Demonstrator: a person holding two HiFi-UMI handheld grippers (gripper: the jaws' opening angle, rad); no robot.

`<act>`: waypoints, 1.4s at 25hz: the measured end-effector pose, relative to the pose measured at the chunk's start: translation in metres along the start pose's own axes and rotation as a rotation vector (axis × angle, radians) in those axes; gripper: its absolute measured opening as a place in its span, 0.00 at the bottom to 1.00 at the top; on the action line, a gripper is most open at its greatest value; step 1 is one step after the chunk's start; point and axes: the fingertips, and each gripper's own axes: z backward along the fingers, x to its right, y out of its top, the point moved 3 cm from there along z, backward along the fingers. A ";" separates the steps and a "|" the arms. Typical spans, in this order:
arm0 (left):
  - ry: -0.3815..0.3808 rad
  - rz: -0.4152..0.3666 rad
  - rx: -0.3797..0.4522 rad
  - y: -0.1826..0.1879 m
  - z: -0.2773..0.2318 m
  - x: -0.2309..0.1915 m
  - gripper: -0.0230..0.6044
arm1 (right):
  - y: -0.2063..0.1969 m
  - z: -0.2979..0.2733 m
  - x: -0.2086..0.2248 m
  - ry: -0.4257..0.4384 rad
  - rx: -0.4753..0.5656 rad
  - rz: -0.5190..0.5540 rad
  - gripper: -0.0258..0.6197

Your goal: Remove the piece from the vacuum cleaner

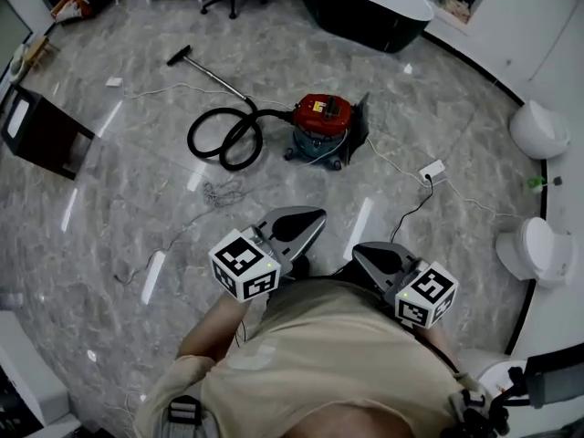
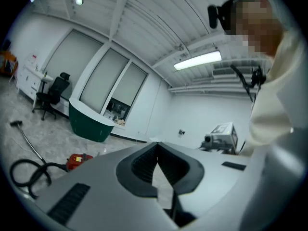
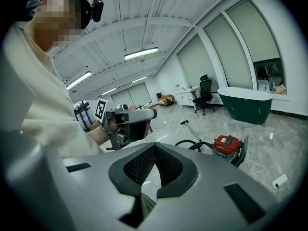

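Closure on both sides, nearest to the body: left gripper [image 1: 306,219] with jaws pressed together, nothing between them, touching nothing. Same for right gripper [image 1: 370,255]: fully closed, empty, held just beside the left one above the grey floor [image 1: 91,245]. Must open well before any taking hold.

A little further, thin white cable [image 1: 394,158] across the floor to a socket block [image 1: 432,170]. Could catch a foot on the way.

Further still, well apart from both grippers, vacuum cleaner [image 1: 321,121]: red lid, blue-grey drum, small wheels. Looks fairly heavy and stiff, but probably rolls under a pull, so needs one gripper on the top handle to keep it in place. Out of its left side, black hose [image 1: 224,140], lying in loops. Seems soft and springy along the length, so poor for gripping there; better at the hard cuff just beside the drum. Possibly the piece to remove, but cannot tell for sure. Also a dark flat panel [image 1: 359,126], leaning at the right side of the drum.

Farthest, metal wand [image 1: 217,78] with floor nozzle [image 1: 180,57]: rigid, smooth, likely slippery between pads.
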 end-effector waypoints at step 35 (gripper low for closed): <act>0.122 -0.040 -0.187 0.046 -0.227 -0.085 0.04 | 0.038 0.009 0.274 0.066 0.070 -0.385 0.04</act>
